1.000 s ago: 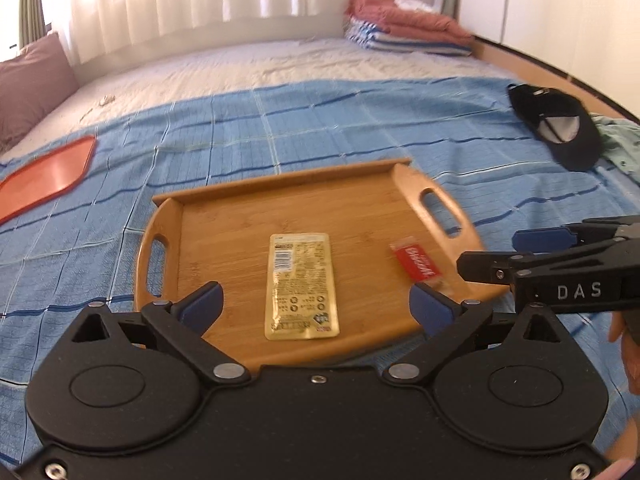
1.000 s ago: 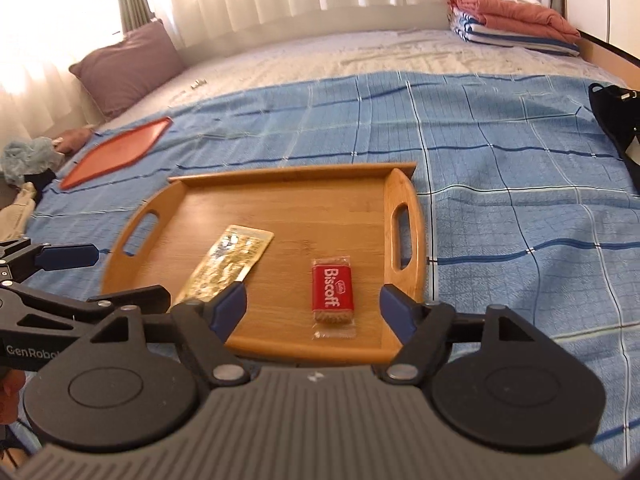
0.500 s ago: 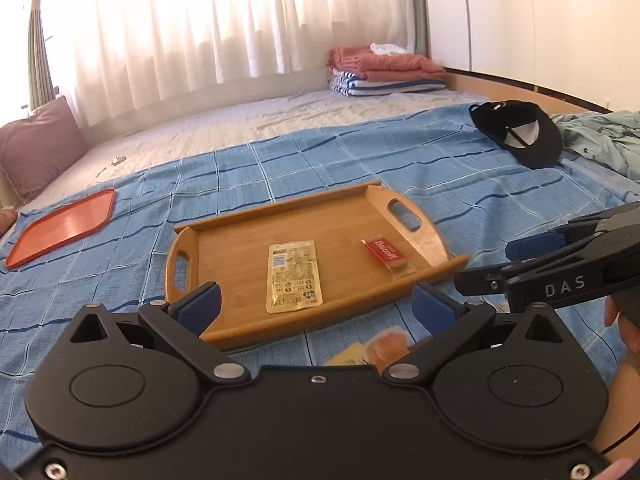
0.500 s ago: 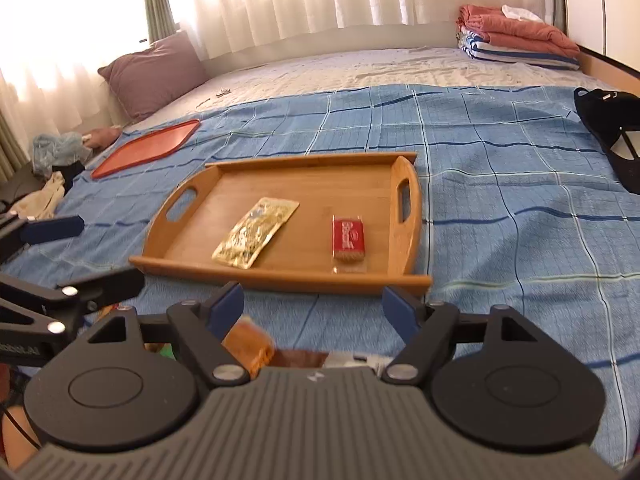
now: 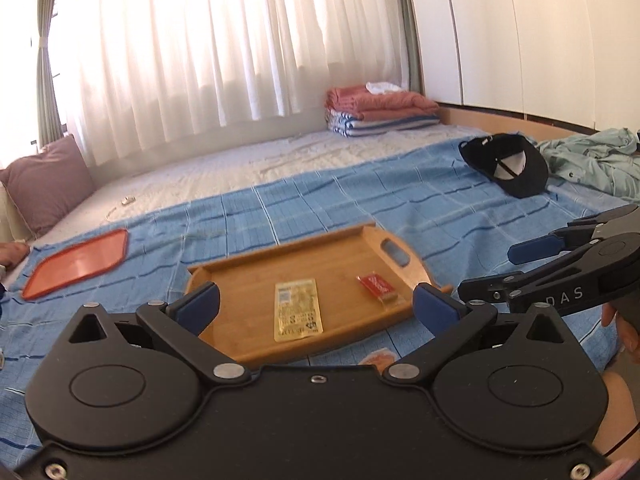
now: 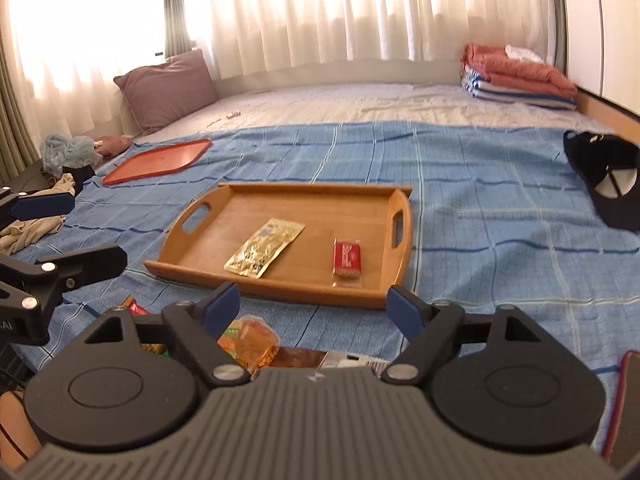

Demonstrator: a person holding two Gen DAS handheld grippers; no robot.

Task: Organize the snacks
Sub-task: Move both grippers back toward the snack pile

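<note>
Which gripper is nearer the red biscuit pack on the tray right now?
Right, probably. The right gripper hovers open just short of the tray's near edge, almost in line with the red biscuit pack. The left gripper, also open, sits further left.

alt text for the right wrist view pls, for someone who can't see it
A wooden tray sits on a blue checked bedspread, holding a gold snack packet and a red biscuit packet. The open, empty right gripper frames the foreground, above more loose snacks on the bedspread.
</note>
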